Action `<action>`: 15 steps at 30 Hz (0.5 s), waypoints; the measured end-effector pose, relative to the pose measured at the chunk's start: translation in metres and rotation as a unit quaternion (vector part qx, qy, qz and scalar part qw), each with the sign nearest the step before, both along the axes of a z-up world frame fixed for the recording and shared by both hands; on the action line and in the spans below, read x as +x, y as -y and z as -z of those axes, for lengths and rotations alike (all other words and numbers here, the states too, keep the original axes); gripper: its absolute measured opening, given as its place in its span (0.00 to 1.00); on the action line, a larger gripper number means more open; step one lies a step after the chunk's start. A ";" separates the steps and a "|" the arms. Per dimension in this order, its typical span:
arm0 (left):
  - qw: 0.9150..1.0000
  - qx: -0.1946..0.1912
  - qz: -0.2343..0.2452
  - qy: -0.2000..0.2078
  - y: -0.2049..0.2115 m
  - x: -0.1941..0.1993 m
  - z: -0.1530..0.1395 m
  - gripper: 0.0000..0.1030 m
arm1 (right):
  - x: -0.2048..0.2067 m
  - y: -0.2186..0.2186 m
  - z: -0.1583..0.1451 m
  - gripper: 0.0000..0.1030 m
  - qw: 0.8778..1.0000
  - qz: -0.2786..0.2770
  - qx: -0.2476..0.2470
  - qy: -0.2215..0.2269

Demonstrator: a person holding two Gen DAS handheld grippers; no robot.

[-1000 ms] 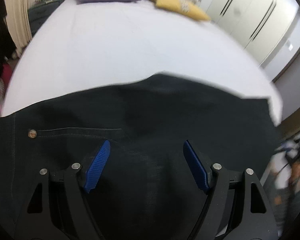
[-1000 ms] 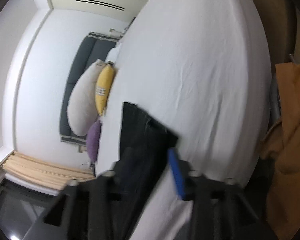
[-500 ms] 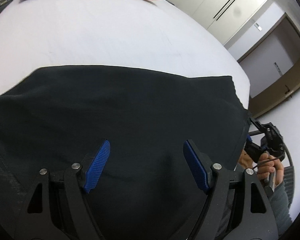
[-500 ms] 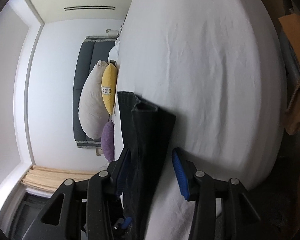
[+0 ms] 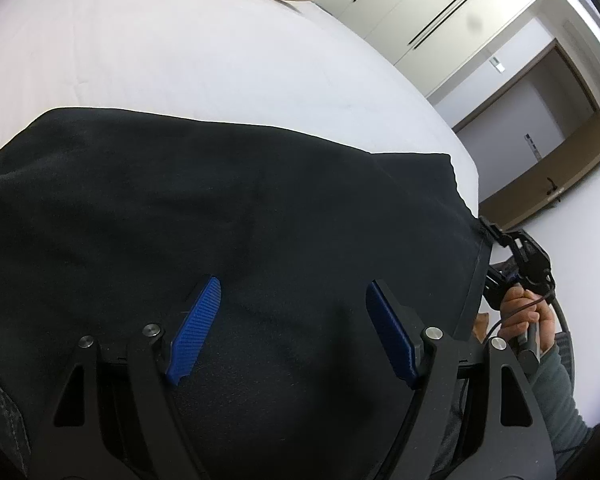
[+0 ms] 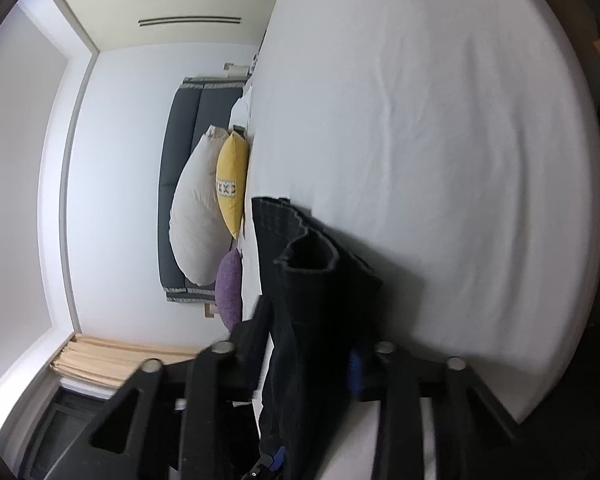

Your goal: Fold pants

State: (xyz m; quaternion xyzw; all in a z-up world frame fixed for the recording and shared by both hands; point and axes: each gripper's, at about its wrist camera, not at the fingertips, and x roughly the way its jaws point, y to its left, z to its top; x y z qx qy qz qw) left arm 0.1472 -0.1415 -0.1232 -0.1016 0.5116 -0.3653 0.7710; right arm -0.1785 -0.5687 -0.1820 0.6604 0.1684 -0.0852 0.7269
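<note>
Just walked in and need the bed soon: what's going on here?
A person is folding black pants on the white bed with two handheld grippers. The left gripper is open above the cloth. The right gripper has the pants' edge between its fingers. Pillows sit at the headboard.

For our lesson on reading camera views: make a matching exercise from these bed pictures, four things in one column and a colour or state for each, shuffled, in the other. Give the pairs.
Things:
1. pants
2. left tongs
3. patterned cushion
4. sheet

Colour or state:
A. white, lightly creased
B. yellow
C. open, over the cloth
D. black, spread on the bed

Pairs: 1-D, 2-C, 3-B, 4-A
</note>
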 end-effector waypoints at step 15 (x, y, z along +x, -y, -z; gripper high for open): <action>1.000 -0.015 -0.003 -0.003 -0.021 0.001 -0.004 0.72 | 0.019 -0.016 -0.025 0.07 0.994 -0.004 -0.087 -0.065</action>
